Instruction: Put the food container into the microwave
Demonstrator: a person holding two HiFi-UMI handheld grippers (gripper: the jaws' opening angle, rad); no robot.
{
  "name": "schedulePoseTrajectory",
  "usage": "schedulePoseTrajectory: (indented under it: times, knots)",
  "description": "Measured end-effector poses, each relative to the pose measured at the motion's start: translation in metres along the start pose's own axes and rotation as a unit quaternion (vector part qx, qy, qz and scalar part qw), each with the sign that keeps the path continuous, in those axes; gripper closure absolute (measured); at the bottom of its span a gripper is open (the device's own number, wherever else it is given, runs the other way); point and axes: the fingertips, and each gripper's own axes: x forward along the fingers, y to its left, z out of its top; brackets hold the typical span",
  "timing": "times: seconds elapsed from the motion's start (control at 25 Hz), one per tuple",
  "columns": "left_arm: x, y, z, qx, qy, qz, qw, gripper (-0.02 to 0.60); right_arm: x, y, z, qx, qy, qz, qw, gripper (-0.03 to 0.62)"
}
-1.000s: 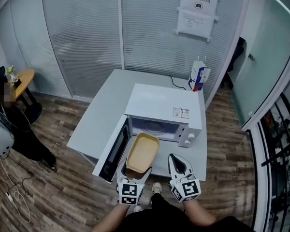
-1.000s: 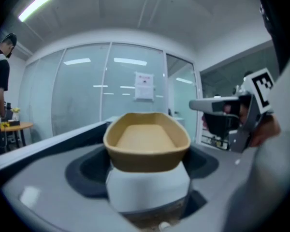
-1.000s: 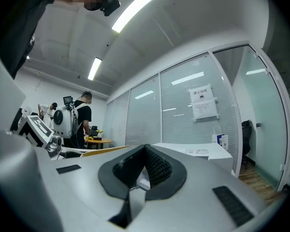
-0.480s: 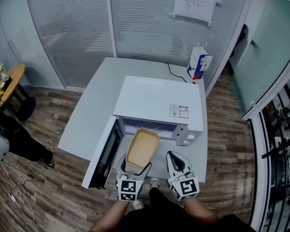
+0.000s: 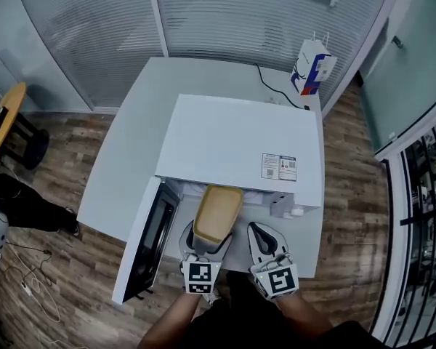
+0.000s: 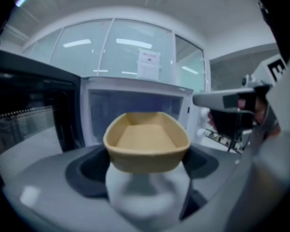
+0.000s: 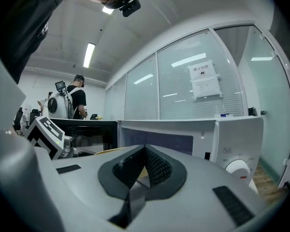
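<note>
Clamping the tan food container [image 5: 216, 213] by its near end in the left gripper [image 5: 203, 244], far end straight ahead at the open microwave's [image 5: 232, 147] mouth. Holding the right gripper [image 5: 260, 233] just beside it, rightward, jaws pressed together, empty. Microwave door [image 5: 147, 242] swung open leftward.

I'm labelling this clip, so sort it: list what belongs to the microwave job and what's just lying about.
Part of the job:
- food container, gripped by the left gripper
- microwave, its door open

Just lying about:
- carton and cable on the white table, behind the microwave
- round side table on the floor
- right gripper, shut and idle
</note>
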Motion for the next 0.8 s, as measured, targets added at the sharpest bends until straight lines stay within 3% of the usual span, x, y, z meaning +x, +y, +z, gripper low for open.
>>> schedulePoseTrajectory:
  times: [0.8]
  knots:
    - [0.121, 0.054, -0.001, 0.005, 0.018, 0.064, 0.9978, 0.11, 0.058, -0.037, -0.06, 0.043, 0.03, 0.007, 0.999, 0.595]
